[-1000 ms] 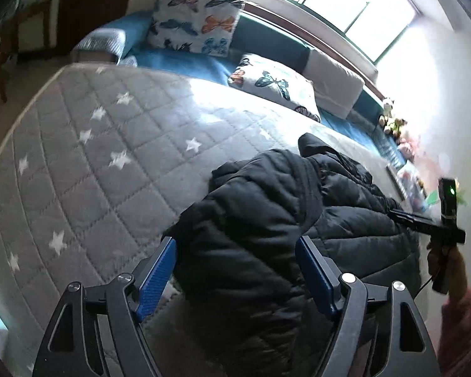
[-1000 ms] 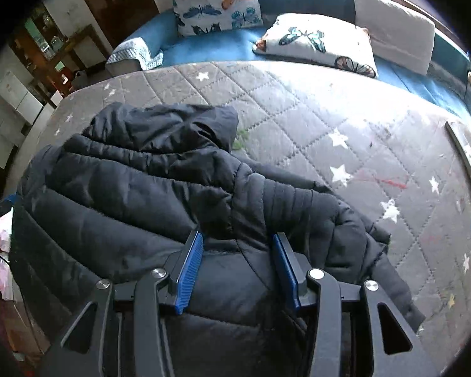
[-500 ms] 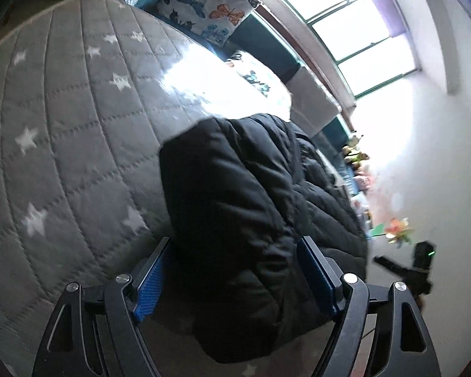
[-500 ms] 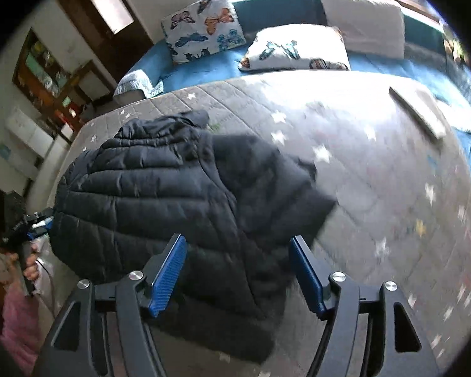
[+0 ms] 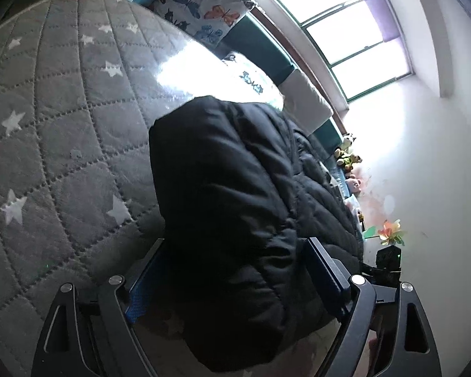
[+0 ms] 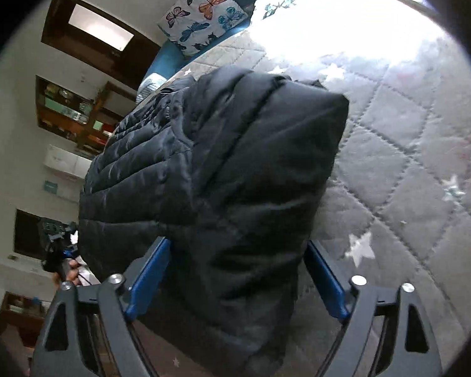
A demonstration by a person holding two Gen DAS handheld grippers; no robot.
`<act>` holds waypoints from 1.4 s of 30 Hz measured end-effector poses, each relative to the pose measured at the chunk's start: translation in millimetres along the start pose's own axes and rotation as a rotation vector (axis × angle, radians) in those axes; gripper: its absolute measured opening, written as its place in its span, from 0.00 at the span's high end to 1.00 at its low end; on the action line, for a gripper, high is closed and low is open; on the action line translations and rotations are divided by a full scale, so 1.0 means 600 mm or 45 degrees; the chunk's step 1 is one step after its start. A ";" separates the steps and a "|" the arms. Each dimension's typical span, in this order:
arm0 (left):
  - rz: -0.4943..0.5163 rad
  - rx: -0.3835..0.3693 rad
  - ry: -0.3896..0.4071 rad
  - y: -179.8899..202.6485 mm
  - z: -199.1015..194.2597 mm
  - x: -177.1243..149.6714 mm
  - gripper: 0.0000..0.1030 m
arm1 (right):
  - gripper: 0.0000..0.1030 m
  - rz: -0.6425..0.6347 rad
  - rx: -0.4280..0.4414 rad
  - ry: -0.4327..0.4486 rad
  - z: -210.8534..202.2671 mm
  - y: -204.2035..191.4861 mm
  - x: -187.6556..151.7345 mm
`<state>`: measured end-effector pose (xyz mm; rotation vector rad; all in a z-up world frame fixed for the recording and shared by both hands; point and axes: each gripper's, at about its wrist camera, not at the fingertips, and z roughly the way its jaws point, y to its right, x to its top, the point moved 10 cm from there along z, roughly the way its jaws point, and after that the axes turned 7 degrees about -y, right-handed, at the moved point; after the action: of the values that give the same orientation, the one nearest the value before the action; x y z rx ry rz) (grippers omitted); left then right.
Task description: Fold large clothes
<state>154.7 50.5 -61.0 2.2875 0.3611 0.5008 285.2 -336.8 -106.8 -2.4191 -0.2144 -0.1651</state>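
A black quilted puffer jacket (image 5: 235, 194) lies on a grey star-patterned quilted mattress (image 5: 62, 132). In the left wrist view its folded sleeve side bulges up between my left gripper's (image 5: 235, 270) blue pads, which stand wide apart. In the right wrist view the jacket (image 6: 223, 169) bulges the same way between my right gripper's (image 6: 235, 270) wide-apart blue pads. Both grippers sit low at the jacket's near edge; where the fabric meets the jaws is hidden in shadow. The right gripper also shows in the left wrist view (image 5: 389, 260).
Butterfly-print pillows (image 5: 204, 9) and a blue couch back line the mattress's far side under a bright window (image 5: 339, 22). Small plush toys (image 5: 347, 154) sit by the wall. Shelves and a dark doorway (image 6: 88, 31) stand left in the right wrist view.
Both grippers dropped lower and tilted up close under the jacket's edges. The right gripper's jaws opened wider than a second ago. The jacket's sides now rise up between the pads.
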 end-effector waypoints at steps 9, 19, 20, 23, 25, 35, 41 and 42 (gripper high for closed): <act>-0.055 -0.082 -0.093 0.010 0.070 -0.001 0.00 | 0.00 -0.026 0.065 -0.039 0.022 -0.016 0.012; -0.013 -0.055 -0.150 0.040 0.112 -0.007 0.00 | 0.00 -0.069 0.086 -0.047 0.019 -0.046 0.008; -0.011 -0.053 -0.155 0.041 0.116 -0.008 0.00 | 0.00 -0.080 0.084 -0.048 0.016 -0.049 0.007; -0.008 -0.044 -0.170 0.044 0.125 -0.004 0.00 | 0.00 -0.101 0.062 -0.066 0.018 -0.044 0.004; -0.010 -0.037 -0.181 0.053 0.131 -0.002 0.00 | 0.00 -0.084 0.058 -0.075 0.021 -0.036 0.010; -0.044 0.010 -0.224 0.088 0.184 0.009 0.00 | 0.00 -0.088 0.102 -0.068 0.025 -0.030 0.015; 0.049 0.061 -0.200 0.138 0.178 -0.003 0.11 | 0.35 -0.148 0.099 -0.013 -0.002 -0.058 0.002; 0.083 0.078 -0.199 0.150 0.175 -0.009 0.12 | 0.42 -0.157 0.104 -0.004 -0.012 -0.065 -0.001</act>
<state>207.4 -77.3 -63.7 2.3856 0.2277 0.3442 276.3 -312.6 -77.1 -2.3256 -0.3653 -0.2045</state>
